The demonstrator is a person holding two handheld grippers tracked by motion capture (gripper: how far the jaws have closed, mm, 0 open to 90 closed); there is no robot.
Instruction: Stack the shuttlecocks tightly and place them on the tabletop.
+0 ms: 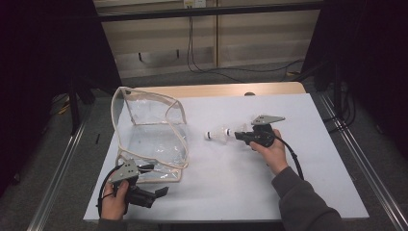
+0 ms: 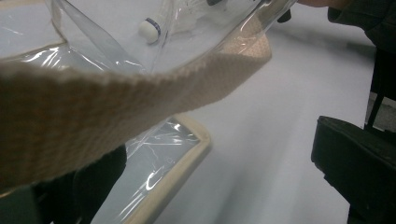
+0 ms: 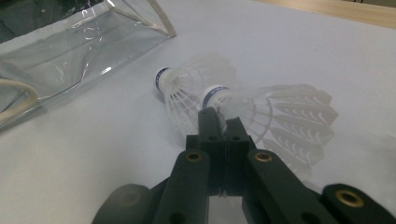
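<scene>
Plainly, the right gripper (image 3: 219, 122) has its jaws pressed together, pinching the near shuttlecock (image 3: 275, 116) just behind its cork. Stacked behind a second shuttlecock (image 3: 187, 88), it lies mid-table, long axis running three to nine o'clock in the high view, corks toward nine. The left gripper (image 1: 156, 195) has its jaws spread around the clear bag (image 1: 144, 139)'s webbing edge.

A white tabletop (image 1: 308, 183) with black cables (image 1: 202, 65) behind.
</scene>
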